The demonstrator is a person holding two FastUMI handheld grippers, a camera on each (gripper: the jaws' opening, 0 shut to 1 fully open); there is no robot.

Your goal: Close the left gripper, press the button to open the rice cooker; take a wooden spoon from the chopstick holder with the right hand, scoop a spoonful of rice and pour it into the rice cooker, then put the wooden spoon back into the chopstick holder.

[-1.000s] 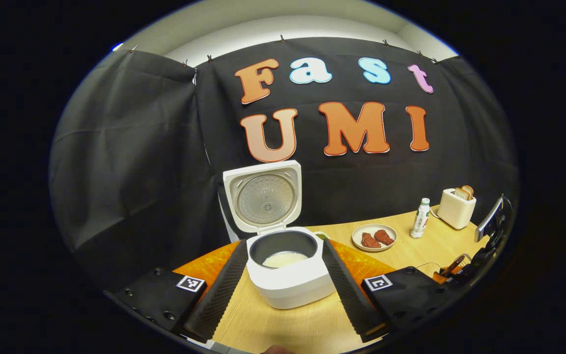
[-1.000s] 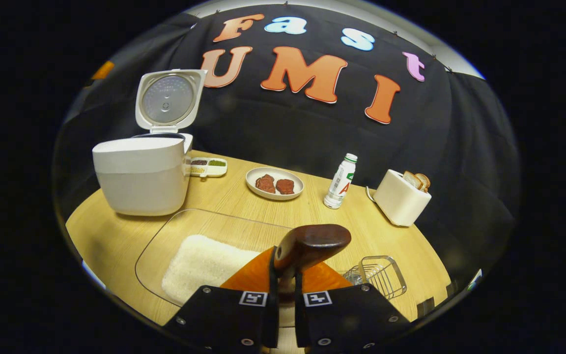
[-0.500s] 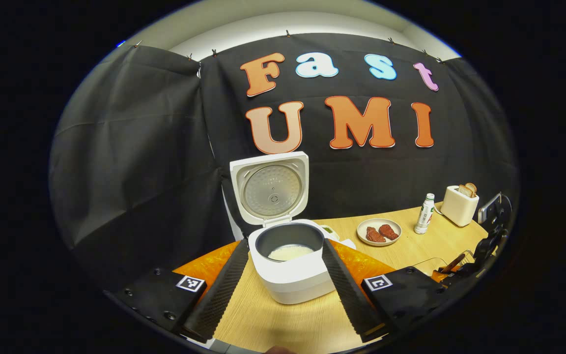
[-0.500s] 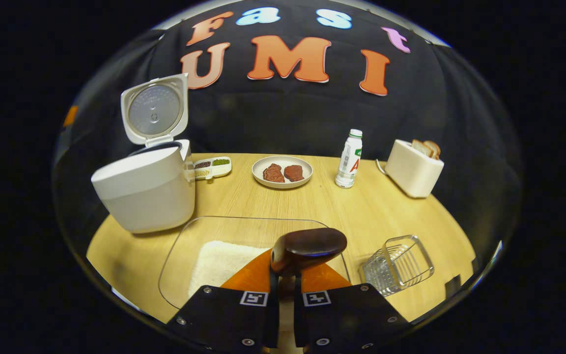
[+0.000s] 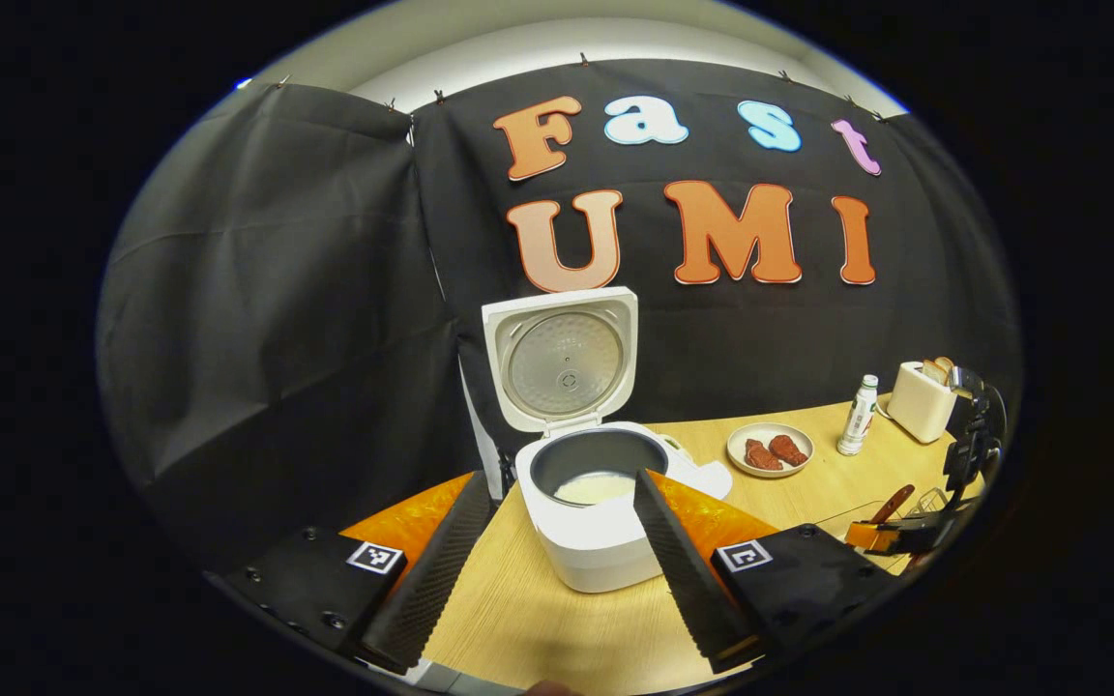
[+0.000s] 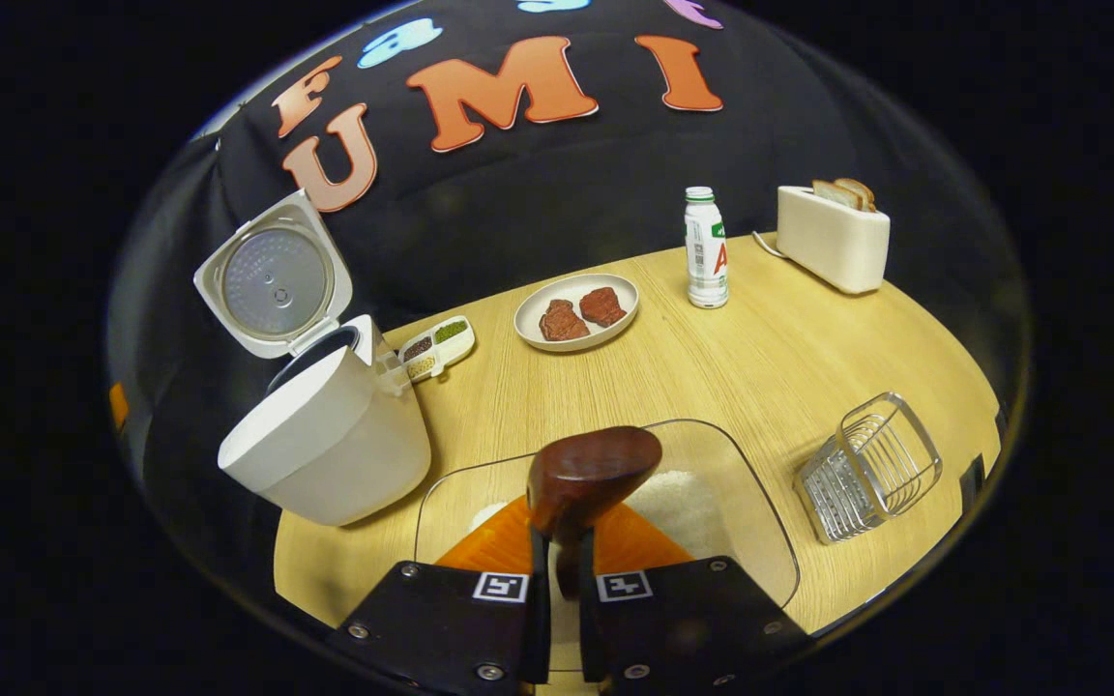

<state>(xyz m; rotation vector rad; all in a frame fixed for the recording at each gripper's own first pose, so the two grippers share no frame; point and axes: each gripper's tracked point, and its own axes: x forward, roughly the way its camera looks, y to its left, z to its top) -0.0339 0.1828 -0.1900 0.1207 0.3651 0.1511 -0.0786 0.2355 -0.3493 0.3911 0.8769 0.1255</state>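
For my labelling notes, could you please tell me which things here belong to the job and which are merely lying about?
Belonging to the job:
rice cooker
wooden spoon
rice tray
chopstick holder

Lying about:
plate of meat
bottle
toaster
seasoning dish

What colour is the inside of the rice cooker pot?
The inner pot is dark grey, with white rice at the bottom. The left gripper view shows it best.

Wooden spoon (image 6: 594,471) handle hidden below

Even overhead light, sharp focus, strong fisheye bending at edges
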